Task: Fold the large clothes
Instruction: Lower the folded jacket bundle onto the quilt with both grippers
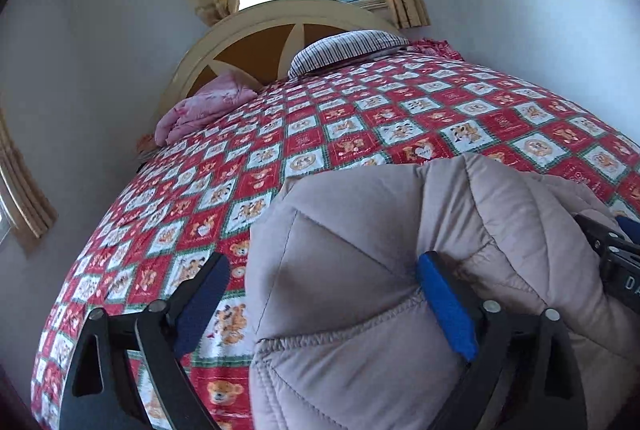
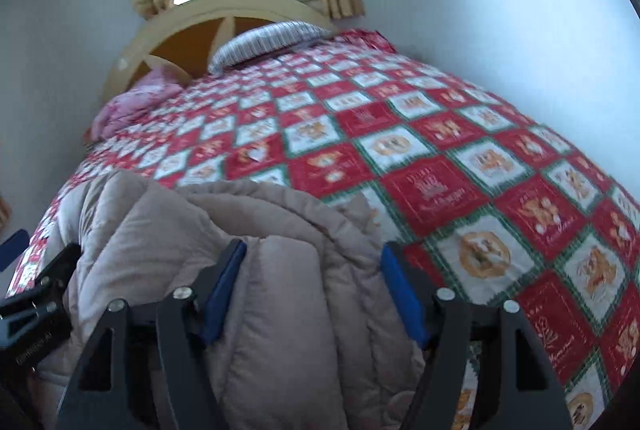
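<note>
**Mia:** Puffy beige cloth, that is the big coat (image 1: 360, 294). It lies on the near part of the bed (image 1: 360, 117), bunched up in a fat heap.

**Ben:** What could go wrong?

**Mia:** The coat is thick and slippery, I think. If the fingers only pinch the top puff, it may slide out when they lift. Then the fold falls open. It sits close to the near edge too, so a hard tug might drag it off the bed.

**Ben:** What are the fingers doing?

**Mia:** The left gripper (image 1: 324, 294) is spread wide. One blue pad (image 1: 446, 304) pushes into the coat. The other pad (image 1: 202, 304) is over the red blanket, just beside the coat. It is not squeezing anything.

**Ben:** And the other one?

**Mia:** The right gripper (image 2: 312, 288) is open about halfway. A thick roll of coat sits between its pads (image 2: 224, 290). They touch the roll on both sides, but I cannot tell if they grip it tight.
</note>
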